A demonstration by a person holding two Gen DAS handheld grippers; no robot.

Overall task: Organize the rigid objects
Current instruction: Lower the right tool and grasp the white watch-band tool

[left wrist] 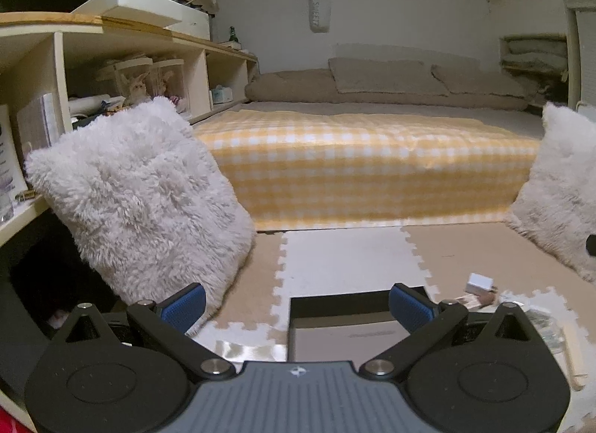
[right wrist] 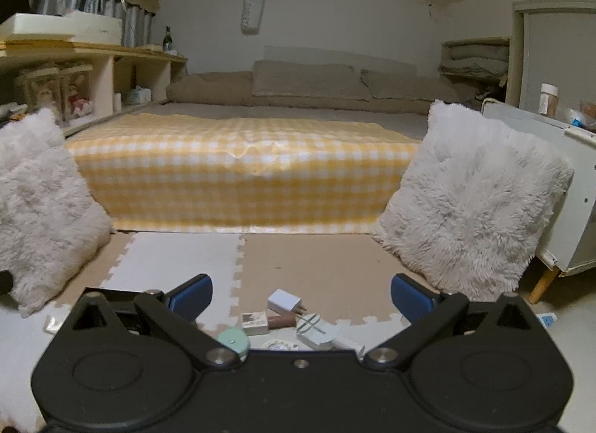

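Observation:
Small rigid items lie on the foam floor mat in the right wrist view: a white plug adapter [right wrist: 284, 299], a small cream box [right wrist: 254, 322] with a brown stick [right wrist: 282, 319] beside it, a mint round lid [right wrist: 233, 341] and a white clip-like piece [right wrist: 314, 329]. My right gripper [right wrist: 301, 299] hovers open just above and behind them, nothing between its blue pads. In the left wrist view a dark open box [left wrist: 355, 325] with a grey floor sits under my open left gripper [left wrist: 297, 305]. The same white adapter [left wrist: 478, 282] lies to its right.
Two fluffy white cushions lean at the sides, one by the shelf [left wrist: 145, 194] and one by the white cabinet [right wrist: 473, 194]. A low bed with a yellow checked cover [right wrist: 242, 179] fills the back. Shelving [left wrist: 111, 71] lines the left wall.

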